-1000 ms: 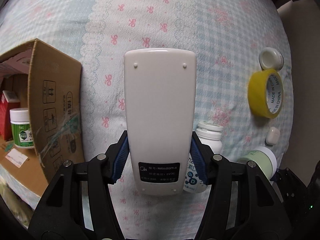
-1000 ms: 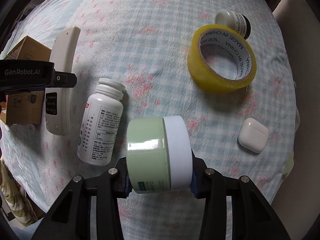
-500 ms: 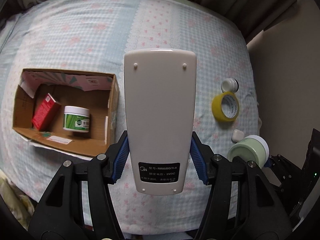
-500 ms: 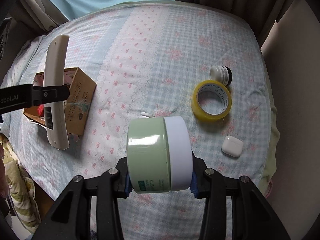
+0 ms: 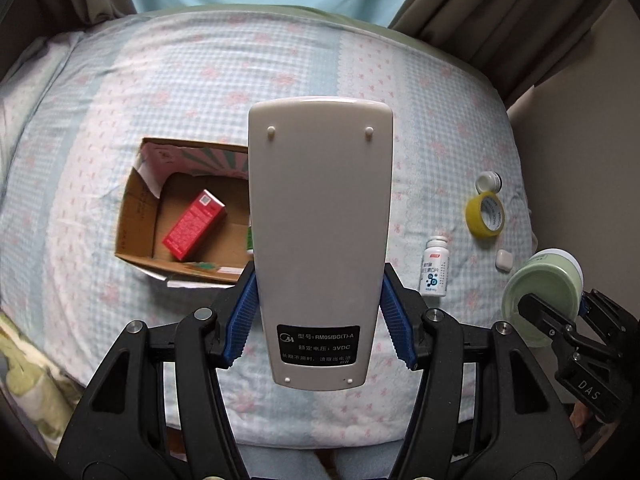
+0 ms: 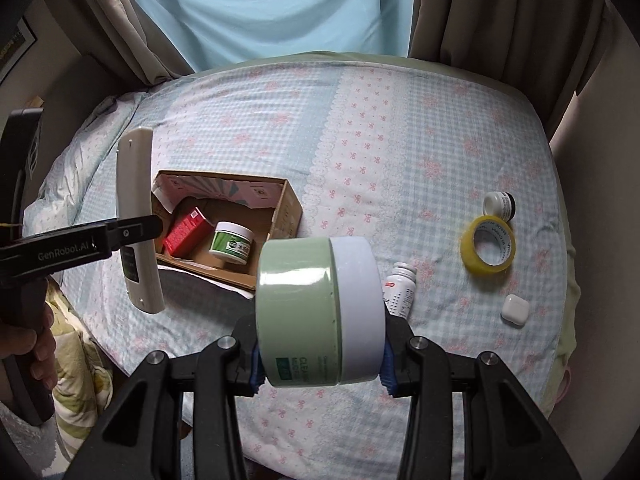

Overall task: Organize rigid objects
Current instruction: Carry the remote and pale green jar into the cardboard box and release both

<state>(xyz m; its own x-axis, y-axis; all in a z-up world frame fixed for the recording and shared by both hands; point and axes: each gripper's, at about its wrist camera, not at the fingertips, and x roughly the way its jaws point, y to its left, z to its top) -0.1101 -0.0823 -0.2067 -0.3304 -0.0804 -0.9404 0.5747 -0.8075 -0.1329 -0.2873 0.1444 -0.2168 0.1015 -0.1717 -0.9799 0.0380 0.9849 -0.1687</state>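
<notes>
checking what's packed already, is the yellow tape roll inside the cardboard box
No, the yellow tape roll lies on the bedspread far right of the cardboard box, beside a small black-labelled jar.

Remote (image 5: 320,216): smooth off-white plastic w/ slight sheen, matt black label near the bottom. Jar (image 6: 316,312): glossy pale-green plastic body catching light, lid matt white. Pads (image 5: 240,320) on the left gripper: ribbed blue rubber; arms matt black plastic w/ metal screws. Box (image 6: 286,208): rough brown cardboard, printed paper flap. Carton (image 5: 194,224) inside: glossy red card. Tape (image 6: 488,250): shiny yellow film. Sheet (image 6: 400,120): soft crinkled checked cloth. Case (image 6: 515,309): smooth white plastic.
</notes>
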